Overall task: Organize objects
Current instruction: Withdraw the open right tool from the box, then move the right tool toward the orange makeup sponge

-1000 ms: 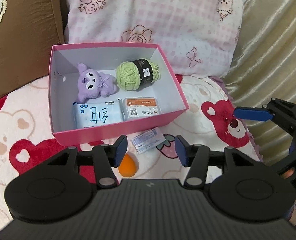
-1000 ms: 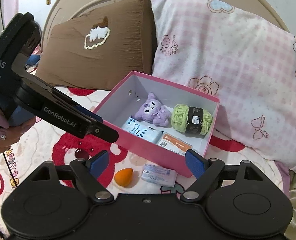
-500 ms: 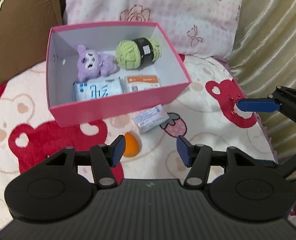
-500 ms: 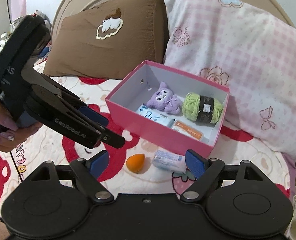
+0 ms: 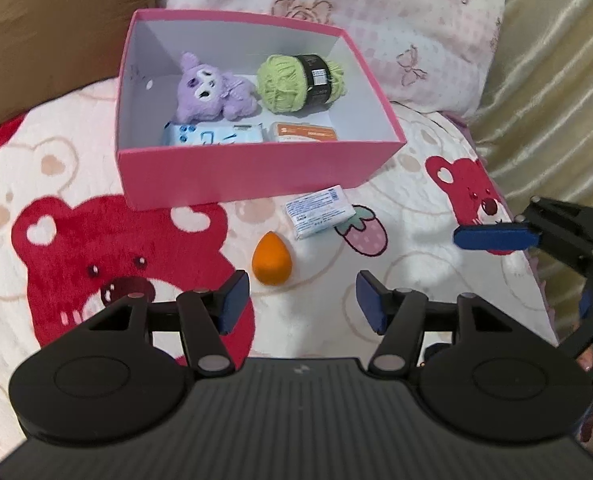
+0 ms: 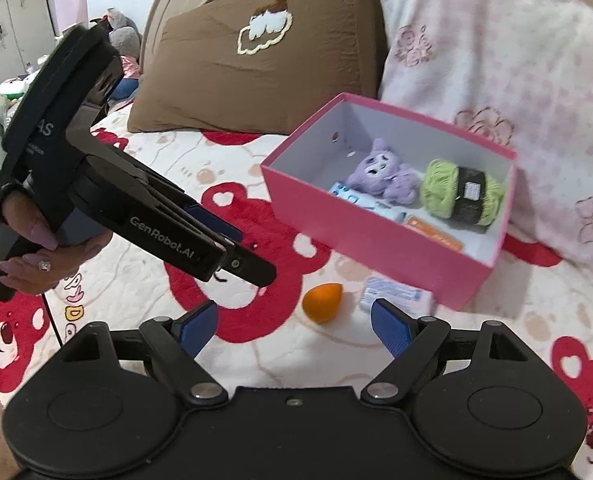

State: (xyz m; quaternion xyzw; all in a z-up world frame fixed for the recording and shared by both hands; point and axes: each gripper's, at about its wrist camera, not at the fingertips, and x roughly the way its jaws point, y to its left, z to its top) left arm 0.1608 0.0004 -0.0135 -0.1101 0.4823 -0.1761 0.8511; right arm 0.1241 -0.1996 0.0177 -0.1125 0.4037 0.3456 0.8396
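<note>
A pink box (image 5: 256, 172) (image 6: 360, 236) sits on the bed and holds a purple plush (image 5: 212, 90), a green yarn ball (image 5: 296, 84), a blue wipes pack (image 5: 212, 136) and an orange card pack (image 5: 302, 133). In front of the box lie an orange sponge egg (image 5: 271, 259) (image 6: 322, 297) and a small white tissue pack (image 5: 319, 211) (image 6: 396, 295). My left gripper (image 5: 302, 302) hovers just short of the egg, its jaws opening with nothing between them. My right gripper (image 6: 294, 326) stands open and empty, near the egg and the tissue pack.
The bedspread (image 5: 76, 200) has red bear prints. A brown pillow (image 6: 264, 52) and a pink checked pillow (image 6: 496, 52) lean behind the box. A gold curtain (image 5: 556, 80) hangs at the right. A person's hand (image 6: 36, 256) holds the left gripper's handle.
Both grippers have come down and closer to the bed; the egg and tissue pack now show larger in front of them. The left jaws have widened a little.
</note>
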